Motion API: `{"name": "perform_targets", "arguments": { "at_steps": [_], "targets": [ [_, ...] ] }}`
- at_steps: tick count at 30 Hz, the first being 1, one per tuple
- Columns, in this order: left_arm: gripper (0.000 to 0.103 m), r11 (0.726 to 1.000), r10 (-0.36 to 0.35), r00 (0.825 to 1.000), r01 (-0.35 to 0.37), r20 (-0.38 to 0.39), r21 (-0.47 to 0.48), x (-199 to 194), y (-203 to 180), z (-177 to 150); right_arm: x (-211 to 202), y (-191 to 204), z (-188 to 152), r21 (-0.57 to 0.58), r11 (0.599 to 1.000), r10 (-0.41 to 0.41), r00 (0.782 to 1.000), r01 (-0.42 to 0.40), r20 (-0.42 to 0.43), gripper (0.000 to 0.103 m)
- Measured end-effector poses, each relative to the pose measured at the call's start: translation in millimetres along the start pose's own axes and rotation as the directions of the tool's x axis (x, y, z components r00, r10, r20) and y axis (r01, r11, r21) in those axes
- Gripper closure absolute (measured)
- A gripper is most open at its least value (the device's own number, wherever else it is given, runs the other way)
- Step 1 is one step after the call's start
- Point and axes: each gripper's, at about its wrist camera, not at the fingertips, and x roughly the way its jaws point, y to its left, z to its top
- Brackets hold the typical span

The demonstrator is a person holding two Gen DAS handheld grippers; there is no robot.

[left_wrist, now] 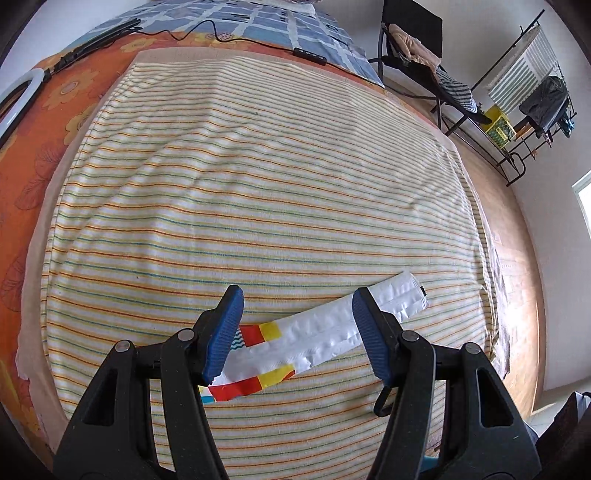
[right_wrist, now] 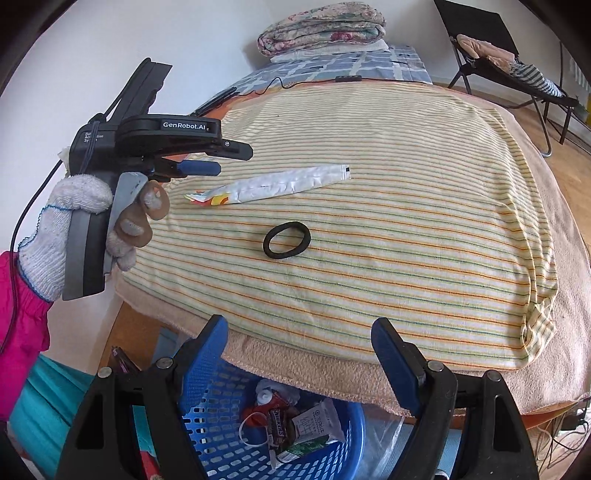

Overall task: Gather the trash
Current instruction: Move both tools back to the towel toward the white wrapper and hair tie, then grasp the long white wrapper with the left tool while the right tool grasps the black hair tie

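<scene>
Striped cloth (right_wrist: 388,206) covered the bed, its far end piled with a folded quilt (right_wrist: 321,27), while a folding chair (right_wrist: 491,48) stood against the wall at about one o'clock from where the right-hand camera looked. On the cloth lay a long white wrapper (left_wrist: 325,332) with red and yellow printing at one end, and nearer the bed's edge, at six o'clock from it, a black hair tie (right_wrist: 287,240). Below that edge sat a blue basket (right_wrist: 207,413) already holding several packets. The left gripper (left_wrist: 297,332), carried by a gloved hand (right_wrist: 85,225), hung over the wrapper with its blue pads (left_wrist: 225,332) spread apart and the wrapper running crosswise between them, untouched as far as I could tell. The right gripper (right_wrist: 299,354) waited above the basket, its jaws also wide and empty. To my eye the step in hand was picking up the wrapper. Doing it well would have meant lowering the pads until they straddled the flat strip near its middle, pressing lightly into the soft bedding so one pad slid under an edge, then closing without bunching the cloth. A thin foil strip would likely slip or fold, so a firm pinch mattered before lifting it toward the basket at six o'clock.
</scene>
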Motion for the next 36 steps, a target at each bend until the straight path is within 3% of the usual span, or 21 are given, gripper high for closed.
{"name": "perform_targets", "arguments": {
  "at_steps": [4,13,18,23,25,29,36],
  "targets": [
    [0.04,0.999,-0.018,0.999,0.017,-0.042,-0.031,14,6,1,2,-4,4,0.027,0.999,0.033,0.999,-0.033,-0.007,0.021],
    [0.04,1.0,-0.027,0.996,0.027,-0.087,0.007,10,3,-17,-3,-12,7,0.076,0.996,0.05,0.999,-0.051,0.01,0.021],
    [0.037,0.988,0.064,0.994,-0.05,-0.091,0.148,7,-20,-33,-5,-13,6,0.076,0.996,0.041,0.999,-0.042,0.013,0.021],
    [0.037,0.931,0.179,0.983,-0.156,-0.038,0.331,15,-56,-42,-3,-15,8,0.069,0.997,0.027,1.0,-0.027,0.013,0.021],
    [0.037,0.923,0.2,0.979,-0.175,-0.038,0.344,21,-60,-42,0,-15,9,0.066,0.998,0.018,1.0,-0.018,0.01,0.021],
    [0.037,0.942,0.188,0.98,-0.163,-0.061,0.295,29,-52,-38,6,-16,12,0.059,0.998,0.007,1.0,-0.007,0.006,0.021],
    [0.068,0.951,0.188,0.982,-0.173,-0.035,0.257,18,-34,-33,24,-12,21,0.03,1.0,-0.008,1.0,0.009,-0.013,0.021]
  ]
}}
